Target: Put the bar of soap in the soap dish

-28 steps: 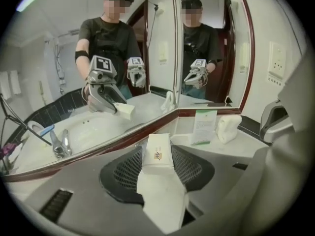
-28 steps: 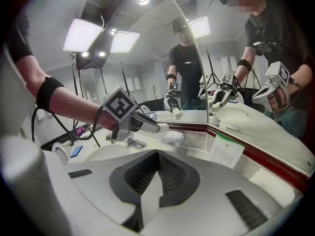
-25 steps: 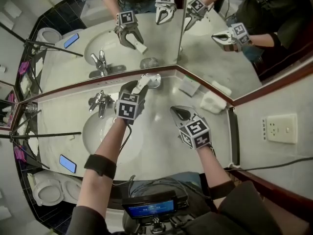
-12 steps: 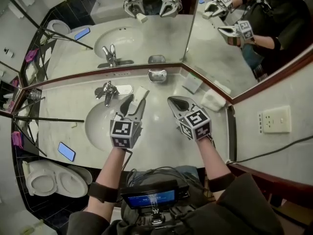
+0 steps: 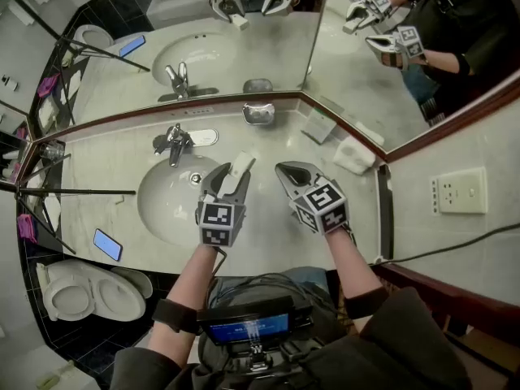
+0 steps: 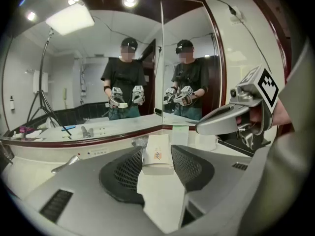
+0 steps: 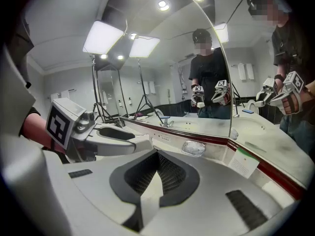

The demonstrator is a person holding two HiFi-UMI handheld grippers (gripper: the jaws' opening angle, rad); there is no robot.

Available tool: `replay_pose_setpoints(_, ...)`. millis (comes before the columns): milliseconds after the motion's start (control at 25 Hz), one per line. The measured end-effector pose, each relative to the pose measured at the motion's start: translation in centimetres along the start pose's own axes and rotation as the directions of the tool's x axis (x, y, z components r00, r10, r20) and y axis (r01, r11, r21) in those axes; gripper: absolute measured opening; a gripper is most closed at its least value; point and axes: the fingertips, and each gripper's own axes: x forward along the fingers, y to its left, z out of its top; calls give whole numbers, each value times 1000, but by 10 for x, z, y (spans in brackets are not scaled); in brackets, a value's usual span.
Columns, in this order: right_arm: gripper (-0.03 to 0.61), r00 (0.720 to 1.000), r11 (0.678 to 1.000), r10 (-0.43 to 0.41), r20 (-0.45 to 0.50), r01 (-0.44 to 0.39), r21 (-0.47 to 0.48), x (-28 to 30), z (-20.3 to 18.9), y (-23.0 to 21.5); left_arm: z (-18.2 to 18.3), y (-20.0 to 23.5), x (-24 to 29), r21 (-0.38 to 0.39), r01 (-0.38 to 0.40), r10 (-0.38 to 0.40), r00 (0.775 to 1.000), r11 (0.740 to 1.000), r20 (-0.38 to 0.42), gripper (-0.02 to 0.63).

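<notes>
The left gripper (image 5: 233, 171) is clamped on the bar of soap (image 5: 241, 167), a small white carton that stands up between the two pads, held over the counter (image 5: 268, 222) just right of the sink (image 5: 166, 210). The right gripper (image 5: 286, 170) hangs farther right of the sink, beside the left one but apart from it, its jaws pressed together with nothing between them. The soap dish (image 5: 259, 114) sits empty behind and to the right of the sink, against the mirror's base, well apart from the soap.

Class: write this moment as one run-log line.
left tongs: shut on soap | right tongs: shut, empty | dish: soap not in it
</notes>
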Motion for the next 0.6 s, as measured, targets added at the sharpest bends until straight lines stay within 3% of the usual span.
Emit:
replay_pose_setpoints(360,17,997,997,-33,-73,38,65,-7,-46,-32,-60,-28,85,24,70,-66,987,997,-148,190)
replay_pose_setpoints(600,17,993,993,-52,-109,62,96,-11,-64,-52,-99,-39,135,24,105,-96,964,994,-247,190)
